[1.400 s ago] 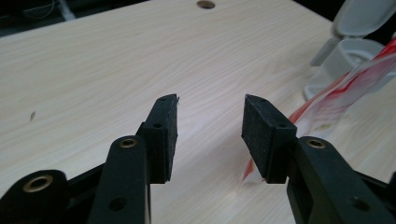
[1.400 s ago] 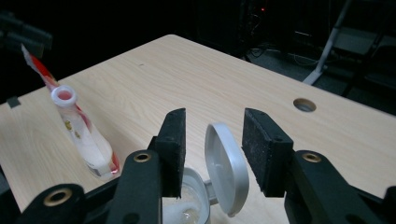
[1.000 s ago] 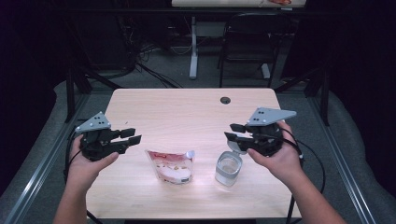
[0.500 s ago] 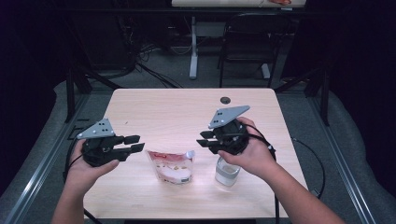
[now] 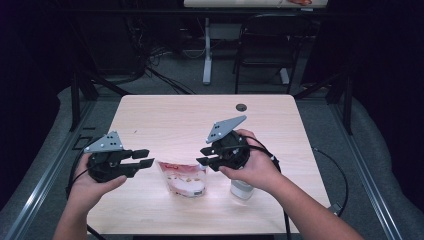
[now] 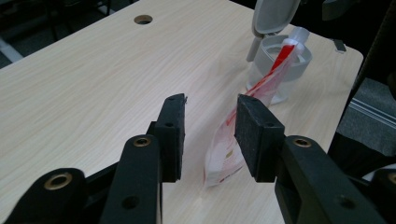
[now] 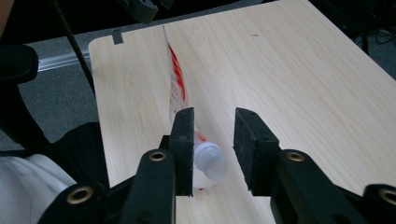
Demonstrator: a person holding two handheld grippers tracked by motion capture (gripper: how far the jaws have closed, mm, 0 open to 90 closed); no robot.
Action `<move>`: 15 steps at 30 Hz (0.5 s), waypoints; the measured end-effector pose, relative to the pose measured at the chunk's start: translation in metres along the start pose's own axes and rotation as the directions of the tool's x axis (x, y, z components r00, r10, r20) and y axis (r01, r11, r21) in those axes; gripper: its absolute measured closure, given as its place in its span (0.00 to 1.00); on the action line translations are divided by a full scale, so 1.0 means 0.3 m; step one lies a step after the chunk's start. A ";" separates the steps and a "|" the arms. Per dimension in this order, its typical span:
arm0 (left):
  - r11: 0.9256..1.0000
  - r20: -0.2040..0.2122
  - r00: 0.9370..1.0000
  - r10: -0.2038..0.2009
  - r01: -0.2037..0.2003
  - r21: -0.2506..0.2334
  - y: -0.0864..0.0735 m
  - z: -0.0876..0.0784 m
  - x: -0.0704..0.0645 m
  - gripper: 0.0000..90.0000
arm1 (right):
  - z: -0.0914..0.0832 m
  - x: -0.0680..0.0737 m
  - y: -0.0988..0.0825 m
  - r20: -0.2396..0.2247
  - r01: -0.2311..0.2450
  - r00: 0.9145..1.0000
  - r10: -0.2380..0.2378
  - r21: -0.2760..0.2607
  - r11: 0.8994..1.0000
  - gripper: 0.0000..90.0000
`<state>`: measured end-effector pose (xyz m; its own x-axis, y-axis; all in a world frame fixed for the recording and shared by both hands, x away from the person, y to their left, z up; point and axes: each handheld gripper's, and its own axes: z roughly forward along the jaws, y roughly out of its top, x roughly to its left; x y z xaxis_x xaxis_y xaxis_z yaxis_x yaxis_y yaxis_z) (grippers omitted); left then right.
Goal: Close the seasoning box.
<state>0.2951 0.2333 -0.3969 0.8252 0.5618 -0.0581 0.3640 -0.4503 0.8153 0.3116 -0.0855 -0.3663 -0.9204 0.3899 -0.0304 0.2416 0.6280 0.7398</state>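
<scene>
A clear pouch [image 5: 182, 179] with red print and a white spout cap [image 7: 210, 159] stands on the table's near half. My left gripper [image 5: 141, 158] hovers just left of it, open. In the left gripper view the pouch [image 6: 223, 154] shows edge-on beyond my left gripper [image 6: 210, 100], untouched. My right gripper [image 5: 204, 156] hangs over the pouch's right top corner, open. In the right gripper view the cap lies below the gap of my right gripper [image 7: 215, 114], free of the pads. Both pairs of jaws have just been opening, gripping nothing.
A clear plastic jar [image 6: 280, 65] with its flip lid [image 6: 273, 16] raised stands right of the pouch, partly under my right hand [image 5: 255, 167]. The light wood table [image 5: 165, 120] has a cable hole [image 5: 241, 107] near its far edge. A chair and desk legs stand beyond.
My right gripper has moved left, from above the jar to over the pouch's right top corner. The left hand has hardly shifted. Pouch and jar stay put.
</scene>
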 end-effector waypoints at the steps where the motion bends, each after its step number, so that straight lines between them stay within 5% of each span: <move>1: 1.000 0.008 1.000 0.001 -0.001 0.006 0.000 0.003 -0.001 0.68 | 0.004 0.000 -0.004 -0.002 -0.001 1.000 0.001 -0.002 1.000 0.74; 15: 0.998 0.026 1.000 -0.001 0.000 0.067 -0.022 0.061 0.005 0.72 | 0.060 -0.019 -0.078 -0.018 -0.053 0.998 0.053 0.010 0.999 0.62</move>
<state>0.3018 0.2243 -0.4131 0.8356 0.5444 -0.0742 0.3919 -0.4958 0.7750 0.3166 -0.0904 -0.3955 -0.9117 0.4103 0.0213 0.2932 0.6134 0.7333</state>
